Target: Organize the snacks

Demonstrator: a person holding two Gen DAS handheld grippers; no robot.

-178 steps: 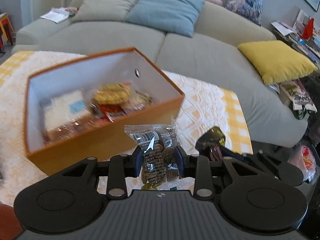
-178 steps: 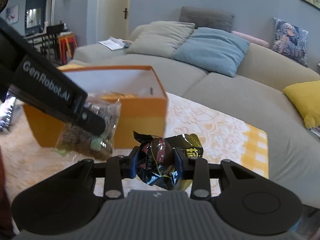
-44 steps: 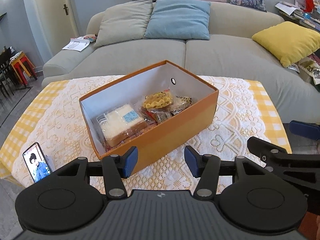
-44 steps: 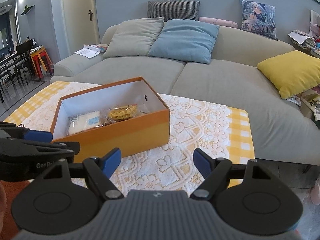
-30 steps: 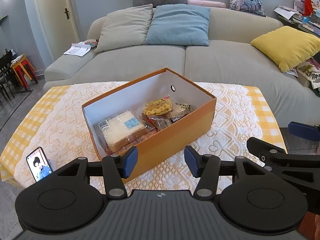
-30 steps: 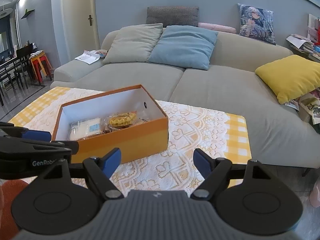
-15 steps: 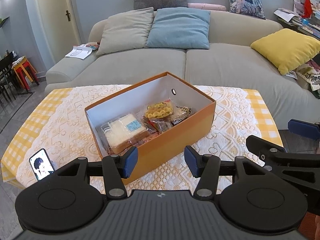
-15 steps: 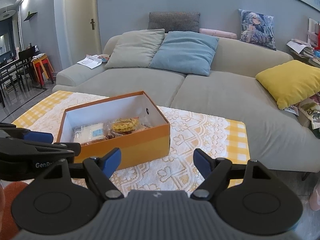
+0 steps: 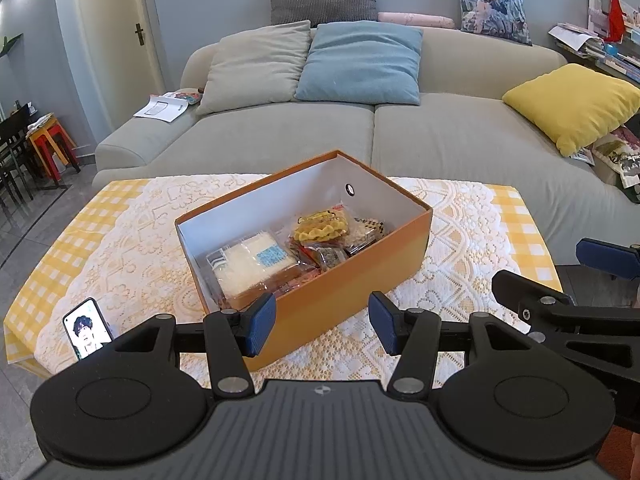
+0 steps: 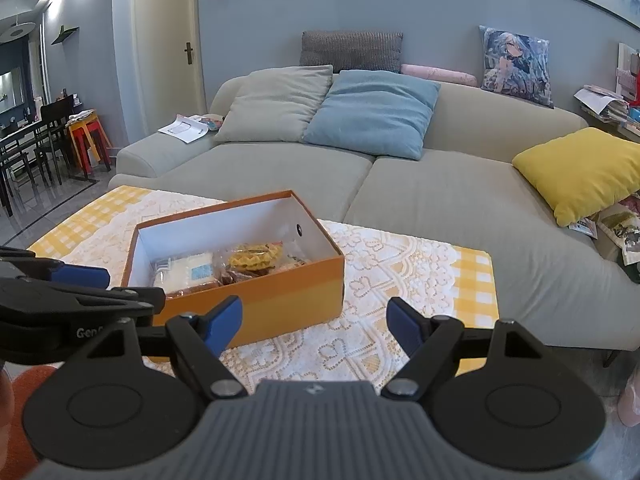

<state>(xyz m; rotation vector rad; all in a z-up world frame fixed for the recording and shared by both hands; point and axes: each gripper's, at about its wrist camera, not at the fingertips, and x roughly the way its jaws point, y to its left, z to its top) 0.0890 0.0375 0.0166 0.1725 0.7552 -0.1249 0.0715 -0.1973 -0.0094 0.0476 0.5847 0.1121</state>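
An orange box [image 9: 352, 276] [image 10: 280, 296] with a white inside stands on the lace-covered table [image 9: 472, 236]. Several wrapped snacks lie in it: a white bread pack [image 9: 252, 264] [image 10: 188, 272] at the left and a yellow waffle pack [image 9: 320, 228] [image 10: 256, 258] toward the right. My left gripper [image 9: 322, 330] hangs open and empty in front of the box's near wall. My right gripper [image 10: 314, 326] is open and empty too, near the box's right front corner. The right gripper's fingers [image 9: 604, 256] show at the right edge of the left wrist view.
A phone [image 9: 88, 332] with a lit screen lies at the table's front left corner. A grey sofa [image 9: 440, 140] [image 10: 440, 192] with grey, blue and yellow cushions runs behind the table. Chairs and stools [image 10: 80, 136] stand far left.
Earlier each gripper held a snack packet by the box; now both are open and empty. Over the last second both views have drawn slightly back from the box.
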